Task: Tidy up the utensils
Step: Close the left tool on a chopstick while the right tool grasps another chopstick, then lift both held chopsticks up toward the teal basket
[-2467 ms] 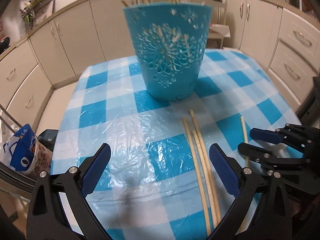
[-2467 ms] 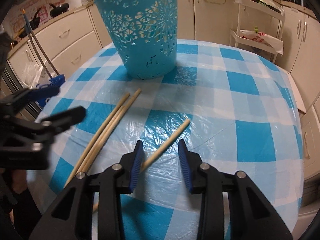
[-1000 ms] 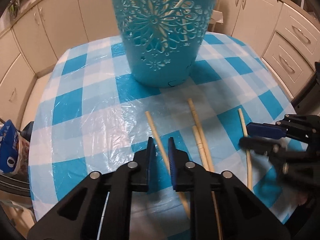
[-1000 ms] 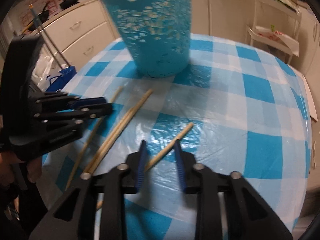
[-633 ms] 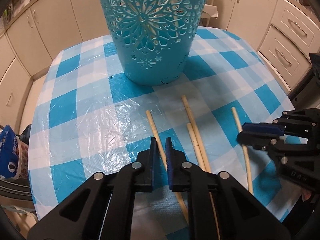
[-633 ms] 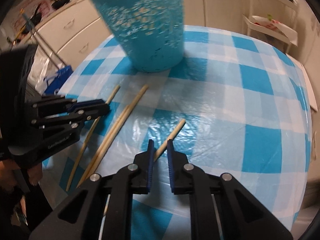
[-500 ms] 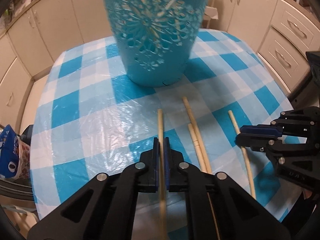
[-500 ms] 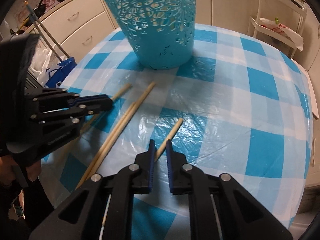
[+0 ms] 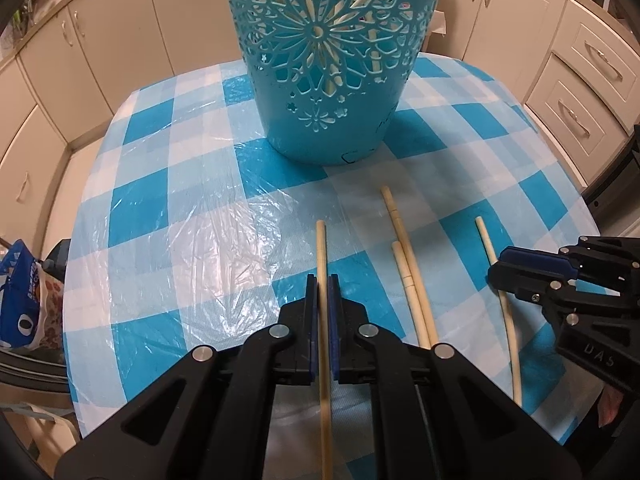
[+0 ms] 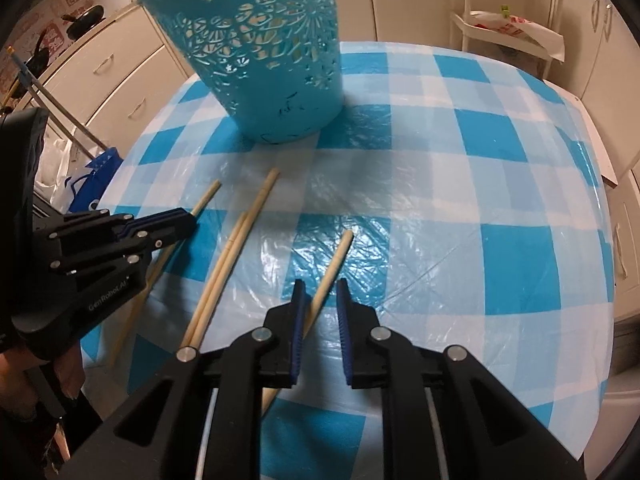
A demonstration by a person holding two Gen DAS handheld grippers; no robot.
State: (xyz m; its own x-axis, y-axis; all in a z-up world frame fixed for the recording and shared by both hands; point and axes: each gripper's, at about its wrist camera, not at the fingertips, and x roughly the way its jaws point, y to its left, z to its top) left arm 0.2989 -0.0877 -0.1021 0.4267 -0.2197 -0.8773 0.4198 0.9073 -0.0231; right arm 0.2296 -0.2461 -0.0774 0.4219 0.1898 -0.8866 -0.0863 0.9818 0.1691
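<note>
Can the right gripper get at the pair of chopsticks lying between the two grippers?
Probably yes: the pair of chopsticks lies uncovered just left of the right gripper, whose fingers, now opening, still straddle another chopstick.

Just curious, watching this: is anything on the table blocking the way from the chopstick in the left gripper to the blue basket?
Nothing visible does. The left gripper is shut on its chopstick, and only bare checked tablecloth lies between that and the blue basket.

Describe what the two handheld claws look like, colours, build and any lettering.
Both are matte black plastic linkages with silver rivets and ribbed blue pads. The left claw has a bulky black body with "GenRobot.AI" in pale letters, seen from the right wrist camera. The right claw matches it, with partial lettering on its body.
</note>
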